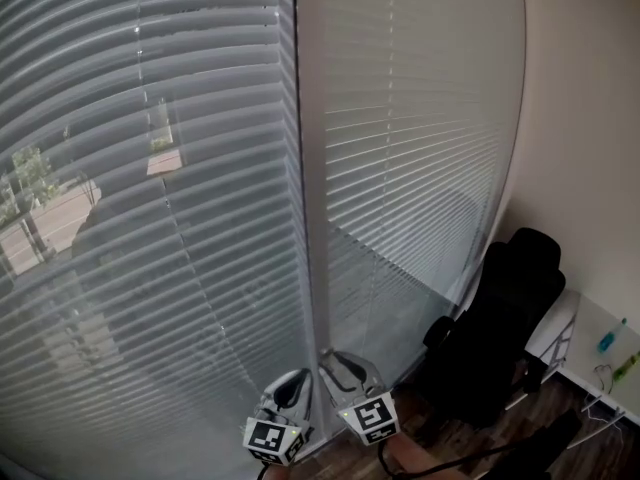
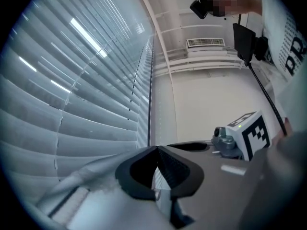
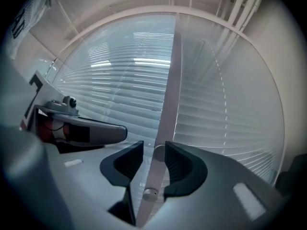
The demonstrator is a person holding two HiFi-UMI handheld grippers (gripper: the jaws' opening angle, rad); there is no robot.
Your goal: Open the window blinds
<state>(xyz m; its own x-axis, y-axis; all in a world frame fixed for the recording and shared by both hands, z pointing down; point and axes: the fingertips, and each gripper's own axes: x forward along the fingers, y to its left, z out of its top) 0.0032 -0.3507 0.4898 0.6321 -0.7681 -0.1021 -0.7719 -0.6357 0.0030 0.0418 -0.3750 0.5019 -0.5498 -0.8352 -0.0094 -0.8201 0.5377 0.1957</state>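
Right gripper view shows right tool (image 3: 154, 147) spread around blind wand (image 3: 149, 193).

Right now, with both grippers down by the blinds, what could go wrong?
The right gripper has its jaws apart around the pale rod, not pressing it, so the rod may swing out before they close. The left gripper, jaws together, sits close to the slats and could bend one.

Grey left claw (image 2: 157, 150), grey right claw (image 3: 154, 145), blk pads (image 3: 179, 166), b/w marker cubes (image 1: 368, 418)
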